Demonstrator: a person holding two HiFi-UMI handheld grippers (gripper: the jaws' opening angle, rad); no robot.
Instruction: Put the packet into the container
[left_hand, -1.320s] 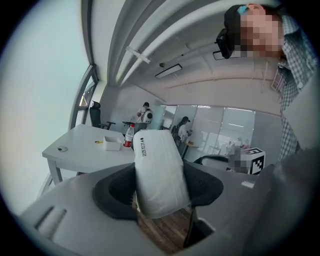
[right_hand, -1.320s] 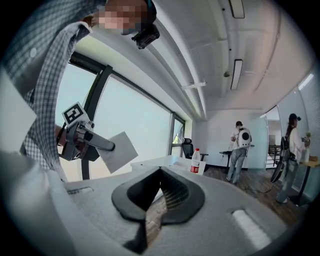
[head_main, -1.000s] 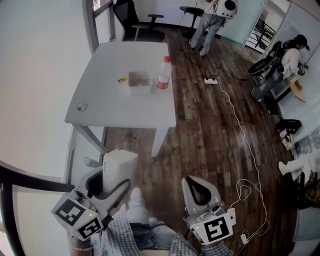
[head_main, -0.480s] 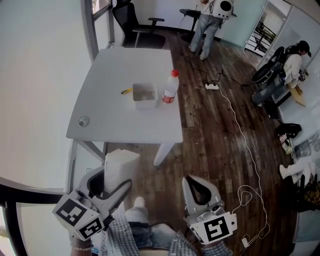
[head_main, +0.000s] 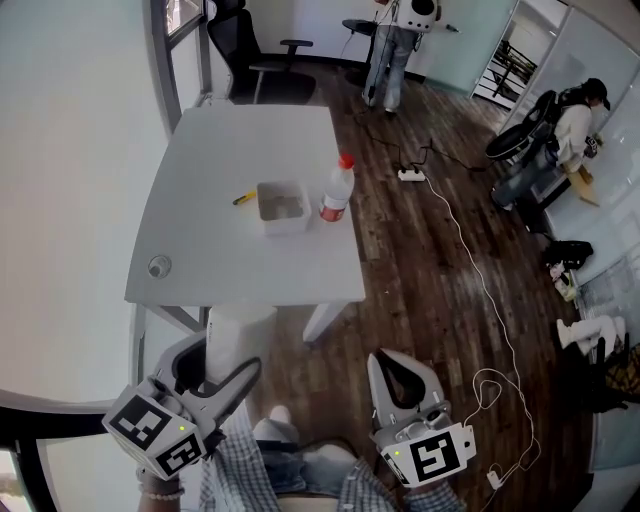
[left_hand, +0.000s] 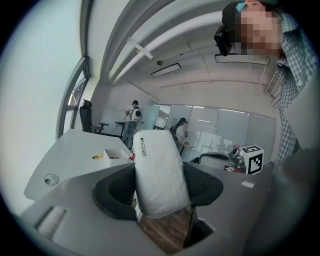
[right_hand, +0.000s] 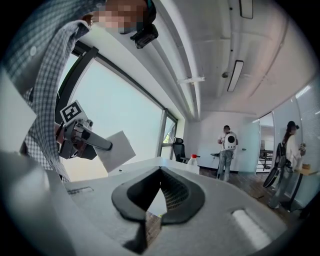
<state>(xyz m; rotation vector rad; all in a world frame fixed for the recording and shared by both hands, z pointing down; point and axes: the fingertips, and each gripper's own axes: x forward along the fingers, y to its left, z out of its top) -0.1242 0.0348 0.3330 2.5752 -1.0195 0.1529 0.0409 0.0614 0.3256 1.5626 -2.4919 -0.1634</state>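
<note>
Head view: we log the left tongs (head_main: 222, 360) clamping a white packet (head_main: 238, 328) at lower left. The container (head_main: 282, 205) stands on the bench (head_main: 200, 265) at upper centre, well apart.
Left gripper view: the packet's print (left_hand: 142, 148) starts "2025"; the rest is unclear.
Right gripper view: the right tongs (right_hand: 160, 170) are closed and empty.

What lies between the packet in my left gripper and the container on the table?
Only bare tabletop separates packet and container in the head view; the bottle stands beside the container, off that line.
</note>
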